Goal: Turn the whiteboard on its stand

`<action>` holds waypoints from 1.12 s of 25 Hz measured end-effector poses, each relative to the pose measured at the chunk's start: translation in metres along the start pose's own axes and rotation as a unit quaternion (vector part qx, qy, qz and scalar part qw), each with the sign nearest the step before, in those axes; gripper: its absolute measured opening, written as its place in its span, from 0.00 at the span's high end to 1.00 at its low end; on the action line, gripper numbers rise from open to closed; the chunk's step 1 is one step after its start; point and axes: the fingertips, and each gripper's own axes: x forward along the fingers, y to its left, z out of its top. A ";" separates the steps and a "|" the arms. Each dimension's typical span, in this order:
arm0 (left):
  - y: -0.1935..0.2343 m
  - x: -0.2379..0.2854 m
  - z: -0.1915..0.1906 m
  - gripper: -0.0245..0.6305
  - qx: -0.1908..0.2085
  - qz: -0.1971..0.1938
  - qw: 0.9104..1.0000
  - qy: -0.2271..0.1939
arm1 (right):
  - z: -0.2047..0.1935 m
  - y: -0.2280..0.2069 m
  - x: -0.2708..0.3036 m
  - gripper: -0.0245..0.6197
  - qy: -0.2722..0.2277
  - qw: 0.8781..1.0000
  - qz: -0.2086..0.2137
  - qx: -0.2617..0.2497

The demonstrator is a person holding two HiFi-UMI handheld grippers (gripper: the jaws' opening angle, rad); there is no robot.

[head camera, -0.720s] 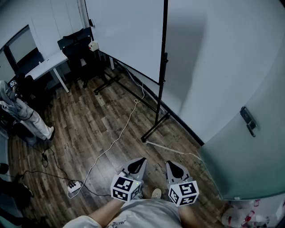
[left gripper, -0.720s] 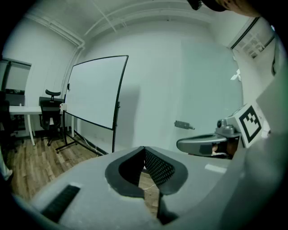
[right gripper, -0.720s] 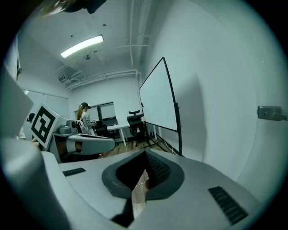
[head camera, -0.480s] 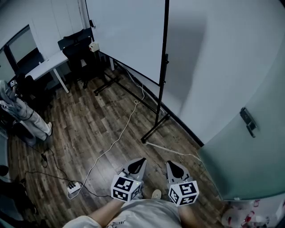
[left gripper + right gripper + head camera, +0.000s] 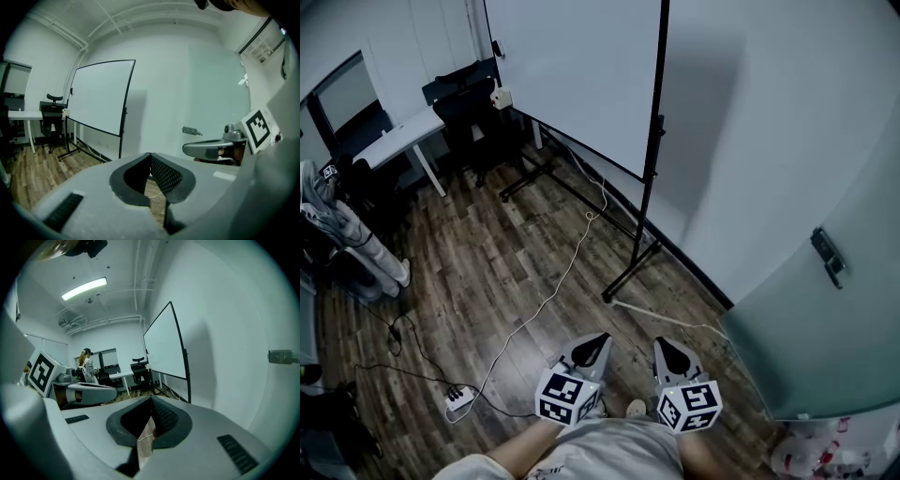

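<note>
The whiteboard [image 5: 572, 75] stands on a black wheeled stand [image 5: 650, 187] along the wall, well ahead of me. It also shows as the whiteboard [image 5: 101, 96] in the left gripper view and the whiteboard [image 5: 164, 345] in the right gripper view, edge-on towards me. My left gripper [image 5: 591, 345] and right gripper [image 5: 667, 349] hover side by side low in the head view, close to my body and far short of the stand. Both are shut, with nothing between the jaws: left gripper [image 5: 150, 157], right gripper [image 5: 151, 401].
A white cable [image 5: 546, 295] runs over the wood floor to a power strip [image 5: 457, 400]. A desk [image 5: 403, 131] and a black office chair [image 5: 469, 103] stand at the back left. A door with a handle [image 5: 825, 255] is at the right. A person [image 5: 86, 366] stands far off.
The head view has shifted a little, so the stand's post sits slightly further right. Both grippers keep their place, still shut.
</note>
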 end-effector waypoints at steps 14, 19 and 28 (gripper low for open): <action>0.038 0.031 0.000 0.95 -0.003 -0.011 1.000 0.003 | -0.002 -0.002 0.046 0.96 -0.004 1.000 0.017 0.018; 0.059 0.078 0.010 0.95 -0.001 -0.011 1.000 0.010 | 0.016 -0.037 0.091 0.96 -0.019 0.999 0.021 0.016; 0.108 0.184 0.069 0.95 0.001 0.020 1.000 -0.003 | 0.074 -0.118 0.181 0.96 -0.025 0.999 0.045 -0.013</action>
